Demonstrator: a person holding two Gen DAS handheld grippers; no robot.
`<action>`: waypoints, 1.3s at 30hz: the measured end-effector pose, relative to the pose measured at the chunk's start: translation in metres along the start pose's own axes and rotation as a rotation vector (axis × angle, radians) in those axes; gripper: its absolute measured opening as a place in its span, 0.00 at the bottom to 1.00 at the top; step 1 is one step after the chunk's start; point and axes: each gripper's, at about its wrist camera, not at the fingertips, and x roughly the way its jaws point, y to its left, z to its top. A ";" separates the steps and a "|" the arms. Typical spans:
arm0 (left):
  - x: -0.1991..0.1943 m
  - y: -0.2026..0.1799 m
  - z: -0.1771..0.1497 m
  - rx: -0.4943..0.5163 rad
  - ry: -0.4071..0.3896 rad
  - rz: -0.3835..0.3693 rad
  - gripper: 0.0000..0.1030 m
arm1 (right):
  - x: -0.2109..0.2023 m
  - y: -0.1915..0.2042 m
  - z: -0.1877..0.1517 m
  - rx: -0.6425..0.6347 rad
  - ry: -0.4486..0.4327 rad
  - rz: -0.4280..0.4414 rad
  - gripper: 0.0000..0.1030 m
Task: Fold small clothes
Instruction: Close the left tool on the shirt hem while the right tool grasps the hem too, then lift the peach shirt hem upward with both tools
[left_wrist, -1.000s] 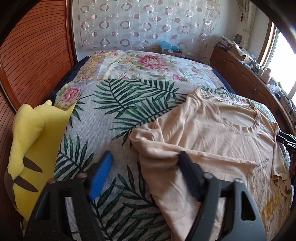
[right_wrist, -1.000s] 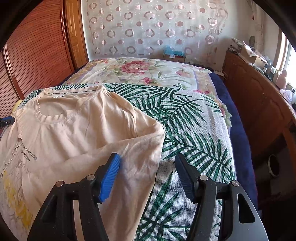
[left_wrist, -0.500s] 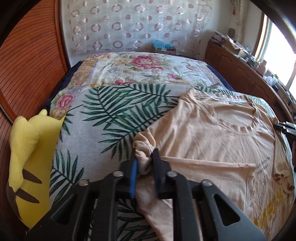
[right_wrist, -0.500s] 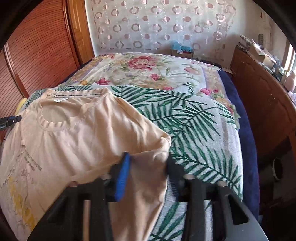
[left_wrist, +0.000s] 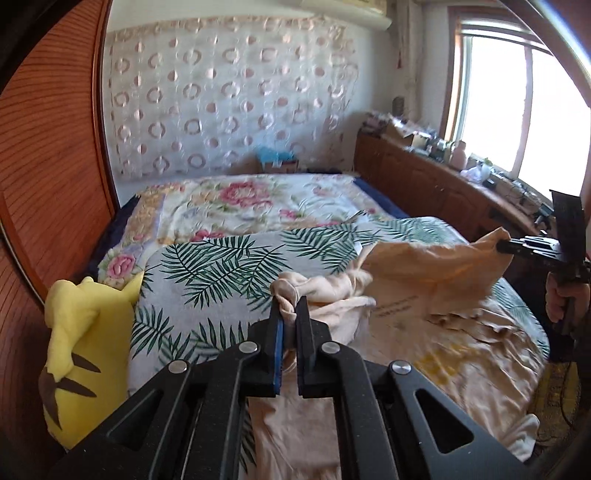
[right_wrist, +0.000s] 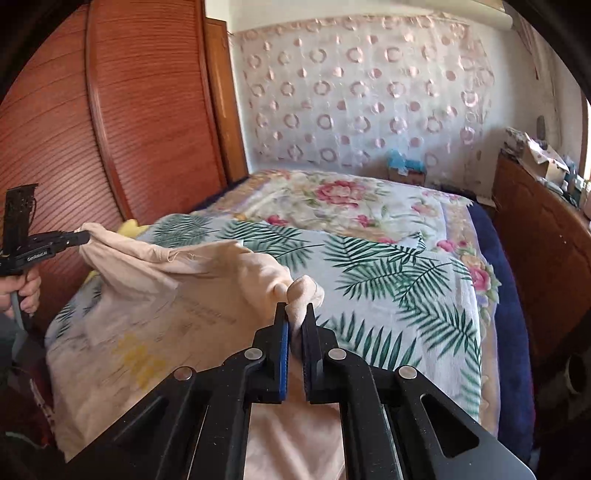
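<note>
Shirt (left_wrist: 424, 295), a peach tee, lies on the bed (left_wrist: 221, 266) over the palm-leaf blanket, its upper part raised off the cover while the lower part, with a faded yellow print, rests flat. Left claw (left_wrist: 290, 314) is clenched on a bunched sleeve end, the cloth pinched between its pads. Right claw (right_wrist: 295, 317) is clenched likewise on the opposite sleeve; in the left view it shows at the far right, with a hand on its grip below it.

Each claw takes a sleeve so the top edge hangs level between them; judging from this, the step in hand is carrying the shoulders over the body for a first fold. Holding both ends apart keeps the span taut and the crease straight. Slack already sags in the middle, so the fabric may land wrinkled unless the claws stay spread.

A yellow plush toy (left_wrist: 81, 339) sits at the bed's left edge against the wooden wardrobe (left_wrist: 48, 166), clear of the shirt. The floral quilt beyond is bare, leaving room to lay the fold.
</note>
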 end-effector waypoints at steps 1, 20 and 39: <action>-0.011 -0.002 -0.004 -0.003 -0.011 0.003 0.06 | -0.015 0.004 -0.008 -0.004 -0.010 0.000 0.05; -0.118 0.007 -0.114 -0.090 0.041 0.030 0.06 | -0.151 0.000 -0.121 0.037 0.151 -0.008 0.06; -0.093 0.017 -0.112 -0.072 0.071 0.060 0.44 | -0.129 0.022 -0.120 -0.023 0.230 -0.086 0.15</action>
